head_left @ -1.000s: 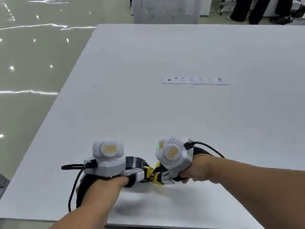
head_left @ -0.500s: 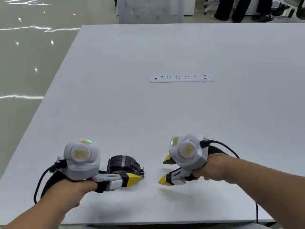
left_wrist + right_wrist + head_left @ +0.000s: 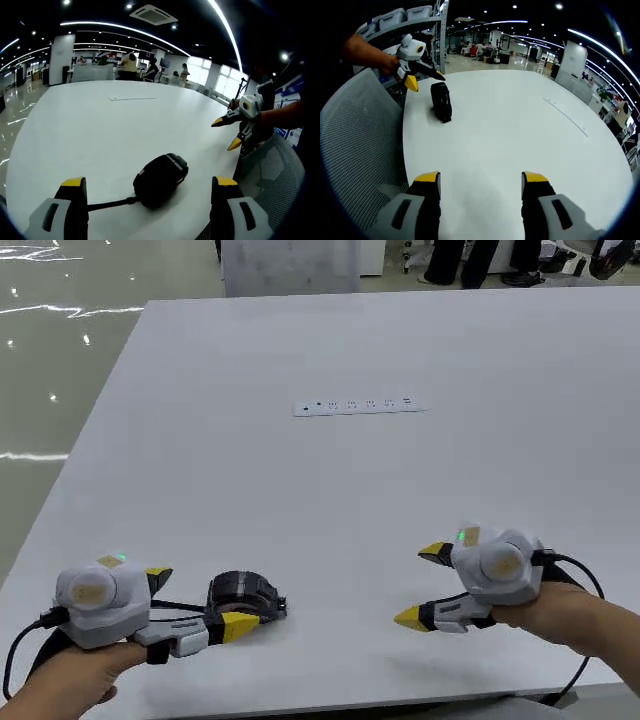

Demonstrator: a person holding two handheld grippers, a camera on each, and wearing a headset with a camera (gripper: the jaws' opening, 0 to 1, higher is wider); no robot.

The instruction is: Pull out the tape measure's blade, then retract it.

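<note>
Both left tongs [image 3: 200,598] and right tongs [image 3: 420,584] gape — tape measure [image 3: 243,592] beside the left, power strip [image 3: 360,406] well apart

The left gripper [image 3: 200,598] and right gripper [image 3: 420,584] look alike. Each has a rounded pale-grey plastic housing [image 3: 100,612] with a tan square patch [image 3: 90,592] and a small green light [image 3: 462,535]. Their black jaws are tipped in yellow, and a thin black cable [image 3: 585,578] trails from each.

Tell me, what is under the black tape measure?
The tape measure lies on the white table. Its body covers the spot right beneath it, so anything hidden there cannot be seen.
</note>
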